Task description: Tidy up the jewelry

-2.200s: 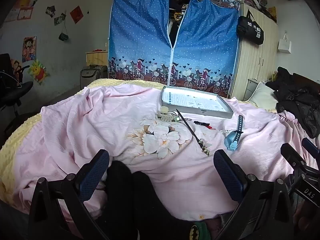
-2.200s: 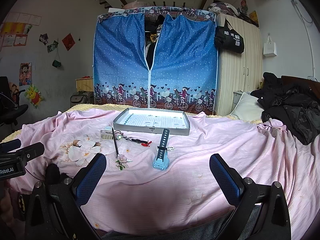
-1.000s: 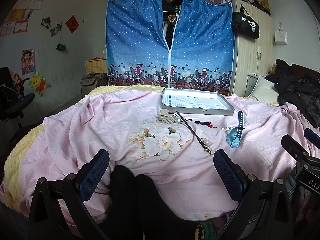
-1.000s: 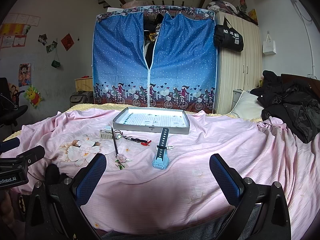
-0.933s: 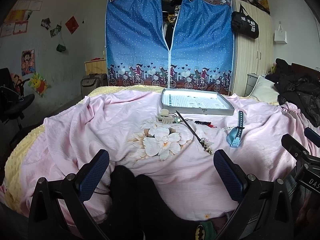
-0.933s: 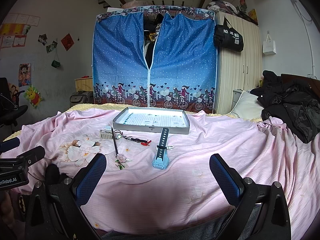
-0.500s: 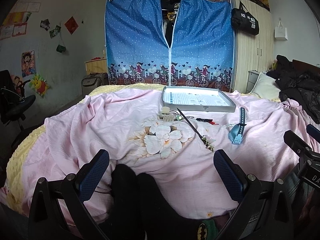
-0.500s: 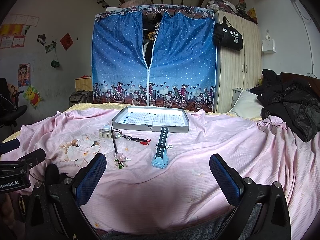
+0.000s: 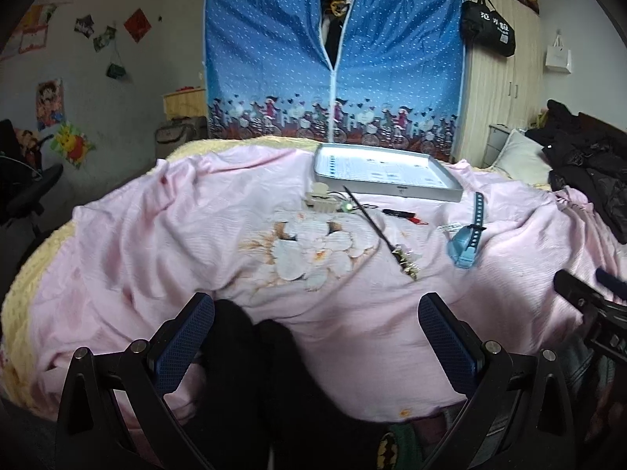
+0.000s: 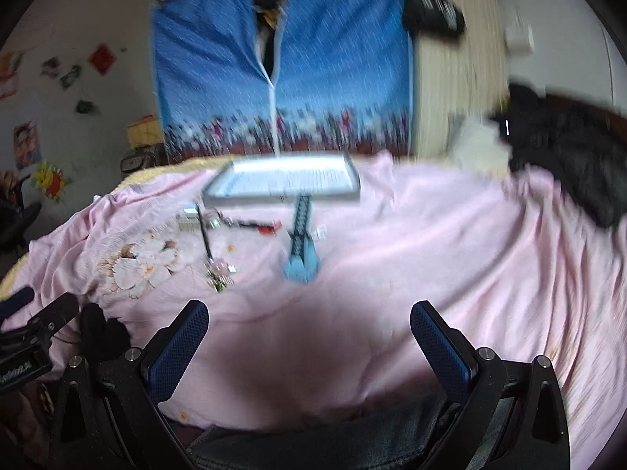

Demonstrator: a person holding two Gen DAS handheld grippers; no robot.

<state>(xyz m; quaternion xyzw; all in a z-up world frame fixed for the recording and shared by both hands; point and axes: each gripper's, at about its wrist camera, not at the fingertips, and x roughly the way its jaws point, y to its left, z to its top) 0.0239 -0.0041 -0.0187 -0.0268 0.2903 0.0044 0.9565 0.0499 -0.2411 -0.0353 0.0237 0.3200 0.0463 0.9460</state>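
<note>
I hold both the left gripper and right gripper spread apart and empty above the pink bedspread, near the blue watch.

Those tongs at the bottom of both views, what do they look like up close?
The left tongs and right tongs match: black angular plastic frames with silver screws, and two fingers faced with blue dimpled pads. The right tongs' body carries white lettering, seen from the left view.

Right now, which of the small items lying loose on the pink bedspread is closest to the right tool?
The light blue wristwatch, lying nearest the right tool; the black hair stick lies further left, the red-tipped piece further back.
</note>
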